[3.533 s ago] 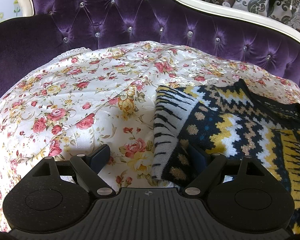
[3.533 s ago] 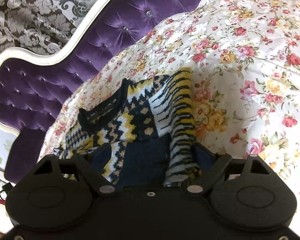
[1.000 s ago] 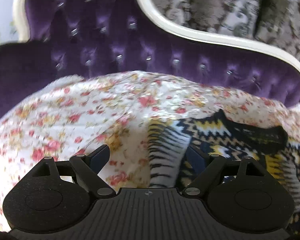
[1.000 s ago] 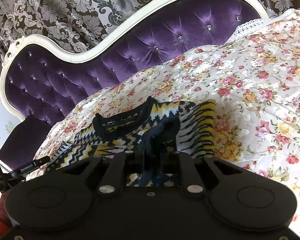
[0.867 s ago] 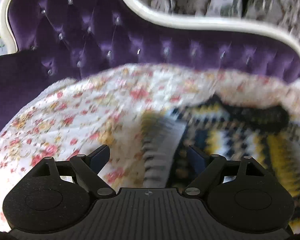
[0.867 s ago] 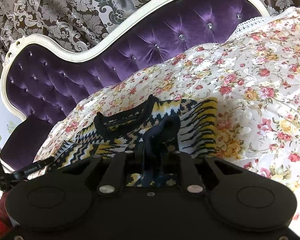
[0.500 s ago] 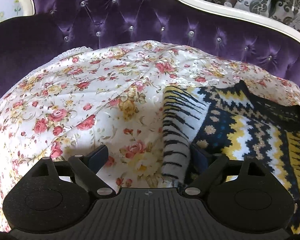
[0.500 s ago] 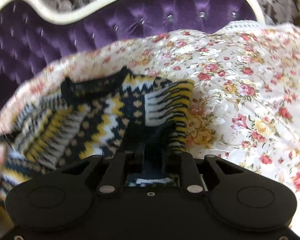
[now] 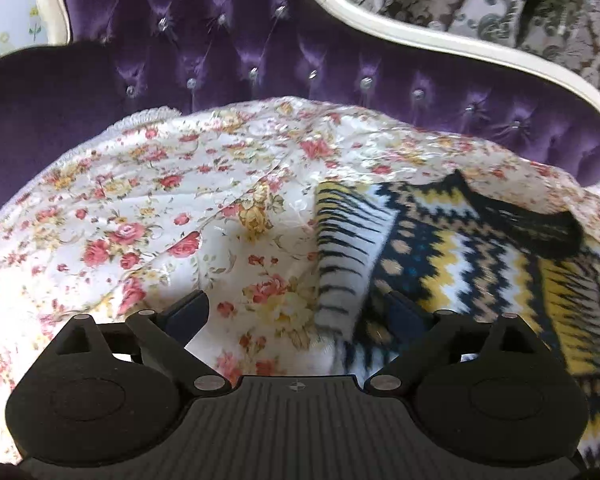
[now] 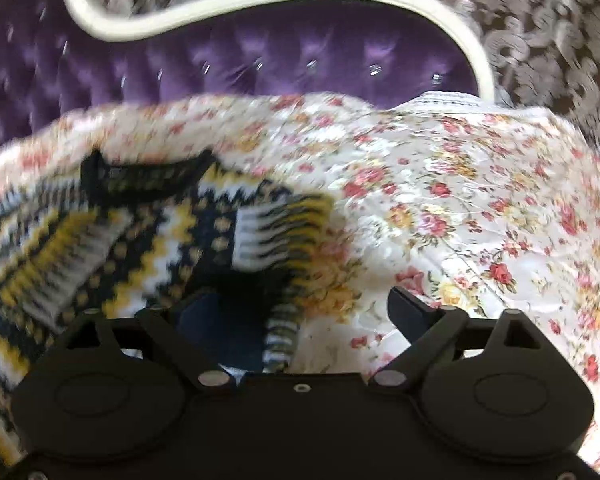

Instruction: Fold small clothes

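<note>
A small knitted sweater (image 9: 452, 264) in black, yellow and white zigzags lies on a floral bedspread (image 9: 160, 216), its black collar toward the headboard and a striped sleeve folded over its body. My left gripper (image 9: 296, 312) is open and empty, low over the bedspread at the sweater's left edge. In the right wrist view the sweater (image 10: 148, 240) lies to the left, blurred. My right gripper (image 10: 300, 312) is open over the sweater's lower right edge, with a striped fold and dark cloth between its fingers.
A purple tufted headboard (image 9: 260, 52) with a white frame runs behind the bed; it also shows in the right wrist view (image 10: 260, 52). Patterned grey curtains (image 9: 500, 4) hang beyond it. Bare floral bedspread (image 10: 480, 220) spreads to the right of the sweater.
My right gripper was shut on dark sweater cloth and has opened, letting it go onto the sweater. The left gripper stays open and has shifted slightly by the sweater's edge.
</note>
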`<state>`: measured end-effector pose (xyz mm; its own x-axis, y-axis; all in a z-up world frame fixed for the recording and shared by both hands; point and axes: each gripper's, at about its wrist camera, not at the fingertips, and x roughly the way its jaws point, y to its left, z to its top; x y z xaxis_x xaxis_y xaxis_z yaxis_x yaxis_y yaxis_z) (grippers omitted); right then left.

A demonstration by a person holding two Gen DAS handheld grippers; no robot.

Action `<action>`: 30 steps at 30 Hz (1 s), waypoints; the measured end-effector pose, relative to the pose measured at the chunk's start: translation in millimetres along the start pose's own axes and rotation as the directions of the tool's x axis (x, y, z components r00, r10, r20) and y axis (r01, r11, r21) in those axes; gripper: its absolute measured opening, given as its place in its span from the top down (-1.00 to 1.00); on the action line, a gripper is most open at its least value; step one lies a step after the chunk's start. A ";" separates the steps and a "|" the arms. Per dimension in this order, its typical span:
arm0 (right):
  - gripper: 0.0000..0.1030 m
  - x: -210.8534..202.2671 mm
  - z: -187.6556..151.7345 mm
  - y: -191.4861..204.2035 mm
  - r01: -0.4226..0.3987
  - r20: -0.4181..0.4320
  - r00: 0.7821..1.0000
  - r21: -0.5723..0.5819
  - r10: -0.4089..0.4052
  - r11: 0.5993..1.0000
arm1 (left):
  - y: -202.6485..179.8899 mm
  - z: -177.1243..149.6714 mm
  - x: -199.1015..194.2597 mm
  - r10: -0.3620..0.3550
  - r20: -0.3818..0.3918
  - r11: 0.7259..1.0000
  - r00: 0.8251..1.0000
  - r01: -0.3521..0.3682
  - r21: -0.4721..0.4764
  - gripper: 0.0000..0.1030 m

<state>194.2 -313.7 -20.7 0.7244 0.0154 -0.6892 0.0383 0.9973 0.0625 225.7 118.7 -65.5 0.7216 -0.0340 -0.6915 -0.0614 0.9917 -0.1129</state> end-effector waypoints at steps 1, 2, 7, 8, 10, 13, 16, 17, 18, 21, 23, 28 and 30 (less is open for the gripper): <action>-0.99 -2.3 1.8 -5.2 -0.026 0.017 1.000 0.042 0.025 0.999 | -1.0 -1.3 -10.1 -0.011 0.015 1.000 1.000 0.011 0.008 -0.87; -0.99 -4.3 3.2 -10.0 -0.056 0.037 0.998 0.084 0.053 0.995 | -2.0 -2.6 -19.7 -0.020 0.030 1.000 0.999 0.019 0.015 -0.87; -0.99 -10.0 4.8 -26.4 -0.211 0.117 0.975 0.223 0.188 0.952 | -5.7 -13.2 -76.6 -0.069 0.099 0.997 0.993 0.067 0.029 -0.88; -0.99 -9.5 4.3 -25.1 -0.236 0.129 0.969 0.235 0.210 0.943 | -6.1 -16.4 -87.7 -0.077 0.112 0.997 0.991 0.074 0.029 -0.89; -0.99 -11.5 3.3 -26.7 -0.291 0.161 0.953 0.254 0.256 0.923 | -4.8 -23.5 -111.1 -0.093 0.142 0.996 0.985 0.091 0.022 -0.89; -0.99 -17.5 0.9 -25.9 -0.341 0.231 0.930 0.264 0.284 0.902 | -2.9 -35.1 -142.0 -0.114 0.171 0.993 0.979 0.113 0.016 -0.90; -0.99 -23.6 -0.9 -21.9 -0.351 0.277 0.918 0.232 0.285 0.907 | -0.4 -49.8 -167.6 -0.135 0.182 0.991 0.974 0.134 0.018 -0.91; -0.99 -26.8 -2.8 -19.2 -0.351 0.291 0.914 0.219 0.283 0.910 | 0.1 -54.5 -173.3 -0.142 0.179 0.990 0.974 0.140 0.022 -0.91; -0.99 -30.0 -5.7 -17.1 -0.356 0.300 0.910 0.210 0.286 0.911 | 0.1 -58.5 -178.6 -0.147 0.179 0.989 0.973 0.145 0.026 -0.92; -0.99 -43.2 -20.8 -10.5 -0.379 0.308 0.900 0.200 0.310 0.903 | 0.3 -72.3 -191.1 -0.176 0.170 0.984 0.970 0.173 0.034 -0.99; -0.99 -56.7 -35.1 -5.7 -0.394 0.295 0.897 0.193 0.330 0.899 | -1.1 -80.7 -197.7 -0.199 0.156 0.980 0.968 0.194 0.041 -0.99; -0.99 -104.5 -77.4 4.4 -0.430 0.277 0.884 0.174 0.375 0.886 | -1.9 -102.4 -209.1 -0.248 0.118 0.969 0.962 0.245 0.041 -0.99; -0.99 -125.0 -95.5 6.6 -0.441 0.269 0.881 0.174 0.388 0.881 | -0.8 -111.1 -211.9 -0.266 0.105 0.964 0.958 0.264 0.030 -0.99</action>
<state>38.1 -302.2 -3.0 0.8387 0.3813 -0.3888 -0.1658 0.8589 0.4845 -3.8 111.3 1.8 0.7801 -0.2830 -0.5580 0.1521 0.9509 -0.2695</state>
